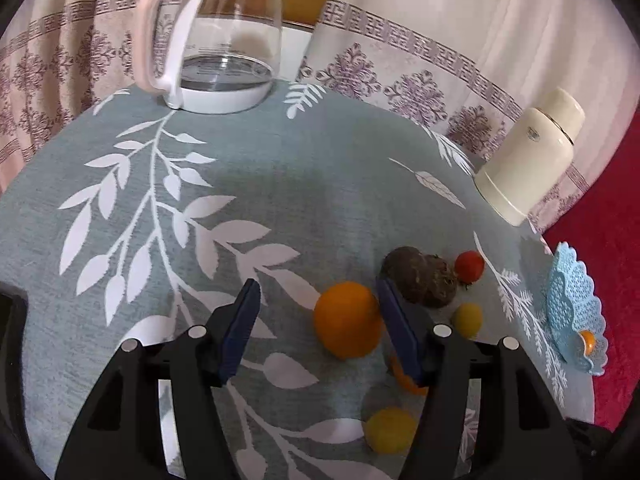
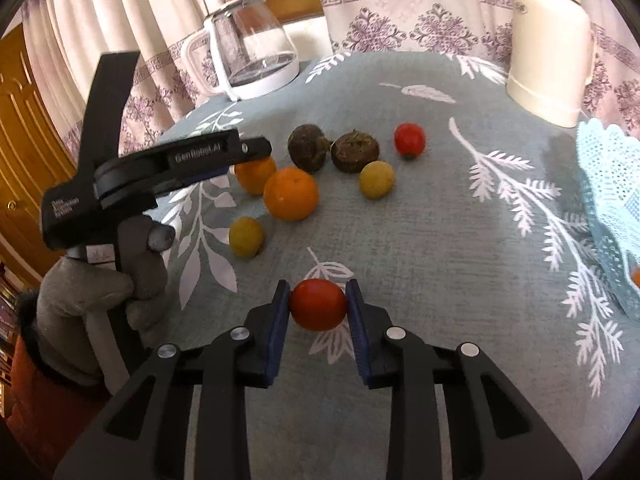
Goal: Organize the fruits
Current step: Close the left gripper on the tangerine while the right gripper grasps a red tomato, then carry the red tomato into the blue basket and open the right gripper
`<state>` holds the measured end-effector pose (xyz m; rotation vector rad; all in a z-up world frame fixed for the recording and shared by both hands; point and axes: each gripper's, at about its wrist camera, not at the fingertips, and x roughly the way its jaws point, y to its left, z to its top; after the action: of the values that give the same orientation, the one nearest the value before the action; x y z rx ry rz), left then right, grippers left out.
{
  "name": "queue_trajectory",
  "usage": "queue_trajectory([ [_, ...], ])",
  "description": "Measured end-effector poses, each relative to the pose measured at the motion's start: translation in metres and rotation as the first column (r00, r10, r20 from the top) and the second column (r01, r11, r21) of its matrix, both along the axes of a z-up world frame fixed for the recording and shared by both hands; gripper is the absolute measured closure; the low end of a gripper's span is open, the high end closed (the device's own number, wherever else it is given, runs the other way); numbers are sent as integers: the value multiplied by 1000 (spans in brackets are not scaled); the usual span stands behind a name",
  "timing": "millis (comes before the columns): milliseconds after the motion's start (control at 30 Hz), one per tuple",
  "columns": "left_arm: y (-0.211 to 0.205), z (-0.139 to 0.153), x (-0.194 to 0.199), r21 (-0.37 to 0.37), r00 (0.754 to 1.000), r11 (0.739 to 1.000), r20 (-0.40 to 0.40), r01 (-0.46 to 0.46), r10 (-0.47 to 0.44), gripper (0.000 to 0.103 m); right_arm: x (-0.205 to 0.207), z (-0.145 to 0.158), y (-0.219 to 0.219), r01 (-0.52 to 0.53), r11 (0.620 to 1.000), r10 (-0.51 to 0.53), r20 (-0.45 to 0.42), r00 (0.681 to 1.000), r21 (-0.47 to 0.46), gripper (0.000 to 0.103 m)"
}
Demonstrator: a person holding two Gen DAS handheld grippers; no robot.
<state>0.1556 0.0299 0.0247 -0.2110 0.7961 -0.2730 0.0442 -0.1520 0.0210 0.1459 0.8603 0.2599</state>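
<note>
Red tomato (image 2: 318,304) pinched between the right gripper (image 2: 319,307) pads, both blue pads pressing its sides.
It is smooth, glossy and slightly oval, long axis lying crosswise from pad to pad. Beyond the jaws lie oranges (image 2: 291,193), yellow fruits (image 2: 376,179), two brown fruits (image 2: 354,150) and another tomato (image 2: 409,139); the left gripper (image 1: 316,300) stands half open, an orange (image 1: 347,319) loose beside its right pad.

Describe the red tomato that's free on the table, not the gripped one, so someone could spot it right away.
Start at the tall cream flask at the far right of the grey-blue leaf-print tablecloth. In front of it and to the left lies the fruit cluster, and the free tomato sits at its right end, just right of two dark brown fruits. It is the only loose red fruit.
</note>
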Motion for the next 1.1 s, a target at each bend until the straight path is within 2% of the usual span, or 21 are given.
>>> queue_trajectory([
  [200,-14,-5,0,52,999,998,-24,48,-47,43,-4,1,-9,32,999,-32,1,999,26,74],
  [233,-15,-6,1,53,998,997,-28,52,-51,55,-4,0,-10,36,999,-36,-1,999,29,74],
  [267,-15,-7,2,50,998,997,-35,58,-56,62,-6,0,-11,39,999,-39,-3,999,33,74],
  [300,-14,-8,2,47,998,997,-41,58,-56,63,-6,0,-13,42,998,-42,-4,999,38,74],
  [833,-2,11,-12,42,997,999,71,-34,31,64,-20,23,-39,113,991,-117,62,991,73,74],
  [1100,-3,18,-18,52,992,997,114,-50,44,64,-29,41,-82,244,966,-253,109,961,89,74],
])
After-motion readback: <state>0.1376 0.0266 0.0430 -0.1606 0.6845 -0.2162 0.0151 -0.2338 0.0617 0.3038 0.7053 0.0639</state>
